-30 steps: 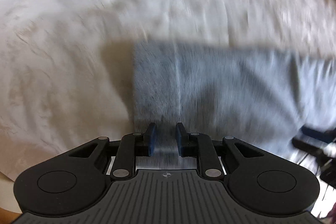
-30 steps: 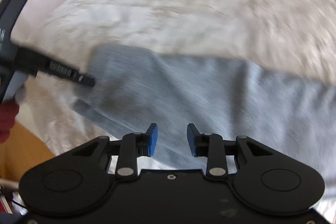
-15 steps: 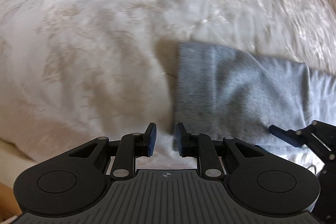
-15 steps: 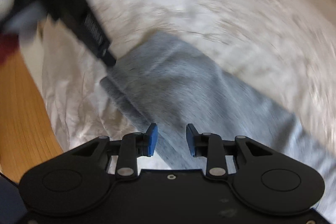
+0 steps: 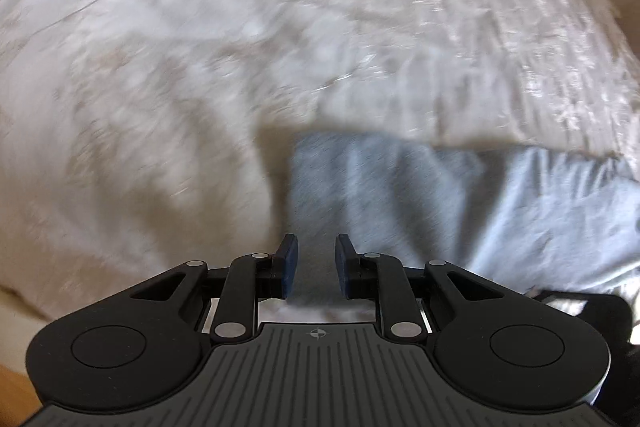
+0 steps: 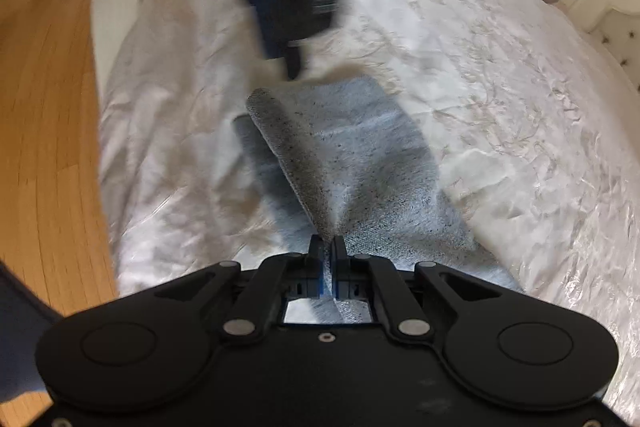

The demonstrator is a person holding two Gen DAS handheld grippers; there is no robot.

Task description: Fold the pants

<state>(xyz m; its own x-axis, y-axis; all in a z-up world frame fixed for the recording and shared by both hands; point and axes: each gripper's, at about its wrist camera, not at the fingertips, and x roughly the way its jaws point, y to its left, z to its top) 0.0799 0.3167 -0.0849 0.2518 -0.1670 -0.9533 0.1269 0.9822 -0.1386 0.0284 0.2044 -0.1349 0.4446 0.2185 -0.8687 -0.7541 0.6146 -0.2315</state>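
Two claws: right claw [image 6: 327,247] pinched on grey pants [image 6: 360,163] fold; left claw [image 5: 316,263] spread just above pants.

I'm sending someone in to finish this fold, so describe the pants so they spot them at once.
Start from the wide bed with the shiny cream bedspread. Near its edge by the wooden floor lie the pants, the only grey thing there: speckled knit, partly folded, one edge pinched up in the right gripper.

Two close, steeply downward wrist views, both over the grey pants [image 5: 400,195] on the bed [image 6: 500,75].
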